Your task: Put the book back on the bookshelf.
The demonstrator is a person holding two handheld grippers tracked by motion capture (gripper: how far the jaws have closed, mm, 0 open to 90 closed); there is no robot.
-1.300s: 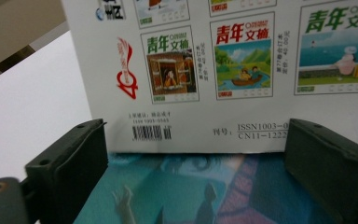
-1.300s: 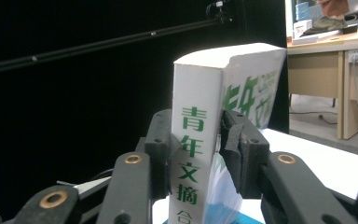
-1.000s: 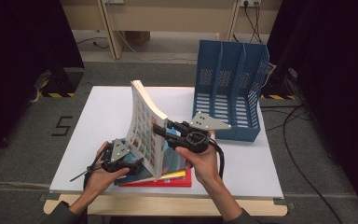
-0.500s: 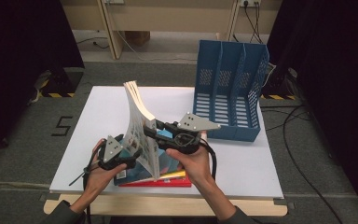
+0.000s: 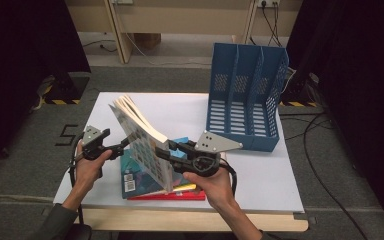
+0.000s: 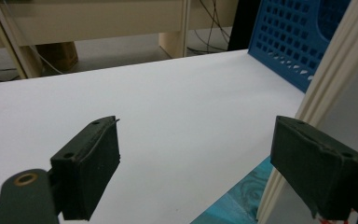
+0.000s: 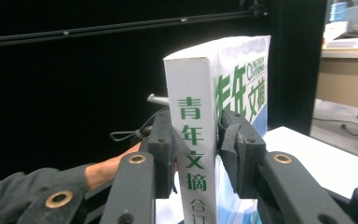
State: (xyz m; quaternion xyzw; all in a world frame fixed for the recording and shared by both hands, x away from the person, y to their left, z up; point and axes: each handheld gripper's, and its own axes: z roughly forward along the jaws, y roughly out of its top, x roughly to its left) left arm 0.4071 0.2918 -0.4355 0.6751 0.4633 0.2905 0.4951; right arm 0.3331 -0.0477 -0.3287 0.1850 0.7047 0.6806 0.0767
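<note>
The book (image 5: 141, 136) stood tilted over the near-left part of the table (image 5: 260, 180), its page edges uppermost and leaning away toward the left, its lower end just above a stack (image 5: 145, 177) of flat books. The right gripper (image 5: 166, 150) had it clamped by the spine: in the right gripper view the two jaws pressed either side of the white spine (image 7: 193, 140) with its green characters, the pads flush against both covers, closed as far as the book's thickness allowed. The front cover (image 7: 242, 84) (white above, pale blue lower down, with larger green characters) showed to the right of the spine.

The left gripper (image 5: 122, 145) sat just beside the book's left face, jaws spread wide and gripping nothing. In the left gripper view its right jaw lay close against the cream page edges (image 6: 335, 88), though whether it touched them could not be told; its left jaw hung over bare white tabletop.

The stack lay flat under the book, a teal cover (image 5: 135, 175) on top and a red one (image 5: 180, 196) at the bottom, with a yellow edge between. A blue file rack (image 5: 245, 95) stood upright at the far right of the table, well apart from the book, its slots facing the person. Both hands came in from the near edge, the left hand (image 5: 90, 162) behind its gripper and the right hand (image 5: 212, 182) under the other.
</note>
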